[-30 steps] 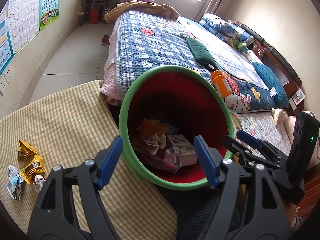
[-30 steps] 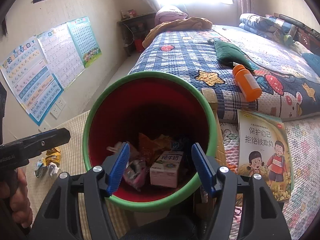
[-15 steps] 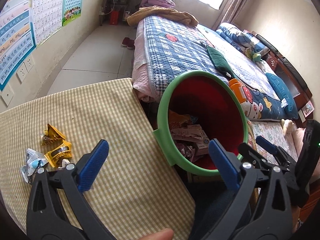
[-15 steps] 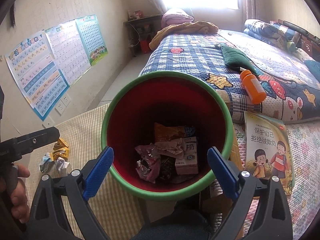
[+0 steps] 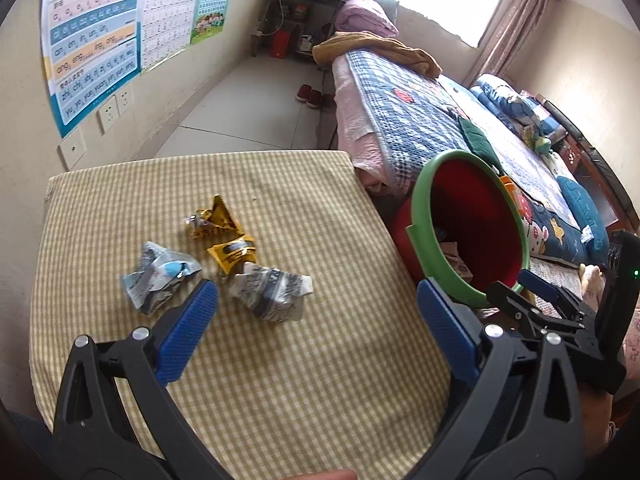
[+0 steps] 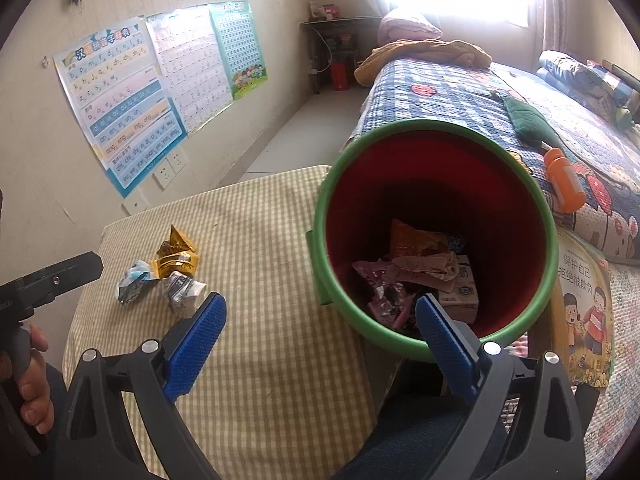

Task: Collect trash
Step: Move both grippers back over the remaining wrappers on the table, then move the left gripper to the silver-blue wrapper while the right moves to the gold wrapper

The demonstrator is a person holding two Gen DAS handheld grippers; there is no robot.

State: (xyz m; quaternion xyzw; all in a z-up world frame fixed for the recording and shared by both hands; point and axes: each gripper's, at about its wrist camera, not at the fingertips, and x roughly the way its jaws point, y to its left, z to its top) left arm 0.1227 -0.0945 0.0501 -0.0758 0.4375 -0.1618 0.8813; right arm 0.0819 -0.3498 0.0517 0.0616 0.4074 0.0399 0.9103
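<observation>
Four crumpled wrappers lie close together on the checked tablecloth [image 5: 280, 360]: a yellow wrapper [image 5: 214, 218] farthest from the camera, a second yellow wrapper [image 5: 234, 254] touching it, a blue-and-white wrapper [image 5: 158, 278] to their left and a grey-and-white wrapper [image 5: 272, 290] to their right. The left gripper [image 5: 312, 332] hangs just above and before them, its blue-padded jaws spread wide with nothing between them. Beside the table's right edge stands the red bin [image 6: 436, 236] with a green rim, holding pink and orange wrappers and a small milk carton [image 6: 460, 292]. The right gripper [image 6: 320, 340] straddles the bin's near rim, jaws equally wide and empty. Behind the bin, an orange bottle [image 6: 564, 180] lies on the bed's quilt [image 6: 440, 100], a picture book [image 6: 584, 308] lower right.
</observation>
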